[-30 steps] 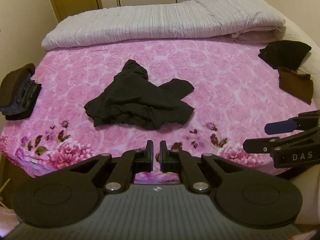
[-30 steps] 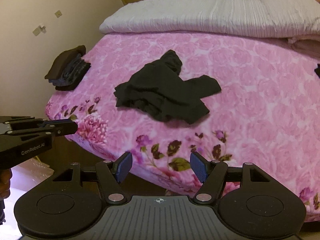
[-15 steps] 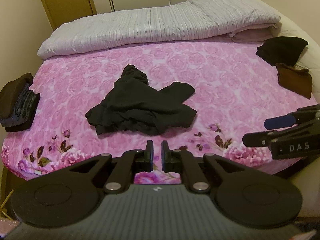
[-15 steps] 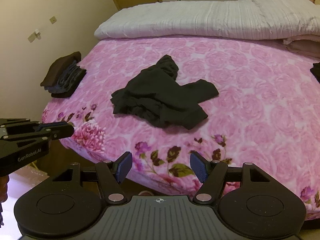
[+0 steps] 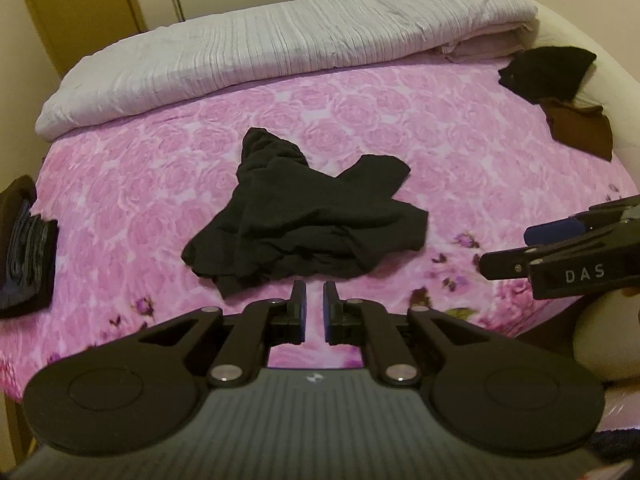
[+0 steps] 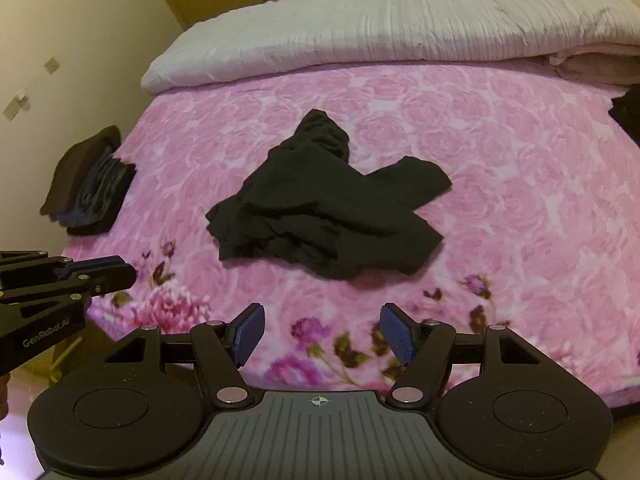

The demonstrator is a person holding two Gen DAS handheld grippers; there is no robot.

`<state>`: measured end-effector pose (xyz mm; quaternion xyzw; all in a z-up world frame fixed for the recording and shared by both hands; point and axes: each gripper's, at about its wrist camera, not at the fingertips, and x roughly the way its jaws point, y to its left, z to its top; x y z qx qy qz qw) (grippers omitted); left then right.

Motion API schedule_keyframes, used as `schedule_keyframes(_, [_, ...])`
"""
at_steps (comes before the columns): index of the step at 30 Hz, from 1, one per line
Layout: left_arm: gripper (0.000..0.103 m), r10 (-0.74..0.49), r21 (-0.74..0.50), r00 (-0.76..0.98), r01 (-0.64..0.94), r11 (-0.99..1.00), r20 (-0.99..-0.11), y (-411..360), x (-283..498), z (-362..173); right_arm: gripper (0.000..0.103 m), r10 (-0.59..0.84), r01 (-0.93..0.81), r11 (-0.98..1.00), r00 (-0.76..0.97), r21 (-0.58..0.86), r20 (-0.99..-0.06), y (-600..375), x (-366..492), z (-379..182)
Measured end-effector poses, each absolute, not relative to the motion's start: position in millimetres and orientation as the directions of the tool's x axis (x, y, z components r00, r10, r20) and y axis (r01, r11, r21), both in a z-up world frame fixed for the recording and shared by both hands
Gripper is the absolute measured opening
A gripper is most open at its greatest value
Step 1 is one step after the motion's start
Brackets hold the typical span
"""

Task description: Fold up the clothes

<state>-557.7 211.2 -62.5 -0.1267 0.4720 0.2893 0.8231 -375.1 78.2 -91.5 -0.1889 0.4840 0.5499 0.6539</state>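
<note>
A crumpled black garment [image 5: 308, 216] lies in the middle of the pink floral bedspread [image 5: 440, 120]; it also shows in the right wrist view [image 6: 324, 208]. My left gripper [image 5: 315, 292] hovers just short of the garment's near edge, its jaws nearly closed with a narrow gap and nothing between them. My right gripper [image 6: 322, 326] is open and empty above the bed's near edge, short of the garment. Each gripper shows in the other's view, the right one [image 5: 532, 250] and the left one [image 6: 108, 274].
A folded stack of dark clothes [image 5: 24, 244] sits at the bed's left edge. A black garment [image 5: 548, 72] and a brown one [image 5: 580, 132] lie at the right. A rolled white duvet [image 5: 280, 44] runs across the far side. Wardrobe doors stand behind.
Both grippers have moved forward over the bed toward the black garment. The left jaws have parted slightly. The garment has not moved.
</note>
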Motion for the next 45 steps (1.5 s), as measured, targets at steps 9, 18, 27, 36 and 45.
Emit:
schedule_keyframes(9, [0.017, 0.272, 0.04, 0.426, -0.48, 0.876, -0.863, 259.8, -559.7, -84.8, 0.068, 0.512, -0.847, 0.449, -0.017, 0.284, -0.859, 105.4, -403.2, -107.6])
schedule_keyframes(18, [0.018, 0.191, 0.038, 0.394, -0.364, 0.931, -0.899, 262.9, -526.6, -152.1, 0.068, 0.429, -0.737, 0.604, -0.021, 0.304, -0.903, 88.6, -369.6, -176.4])
schedule_keyframes(27, [0.027, 0.197, 0.105, 0.416, -0.234, 0.966, -0.888, 247.6, -461.9, -238.1, 0.068, 0.373, -0.633, 0.723, 0.02, 0.277, -0.928, 85.7, -290.2, -254.4])
schedule_keyframes(36, [0.028, 0.338, 0.318, 0.401, -0.118, 0.941, -0.851, 214.1, -394.3, -342.9, 0.068, 0.341, -0.63, 0.732, 0.008, 0.26, -0.94, 86.1, -232.9, -319.5])
schedule_keyframes(45, [0.003, 0.297, 0.226, 0.447, -0.205, 0.952, -0.844, 249.8, -379.8, -347.0, 0.068, 0.302, -0.62, 0.739, -0.049, 0.266, -0.952, 91.6, -216.7, -351.8])
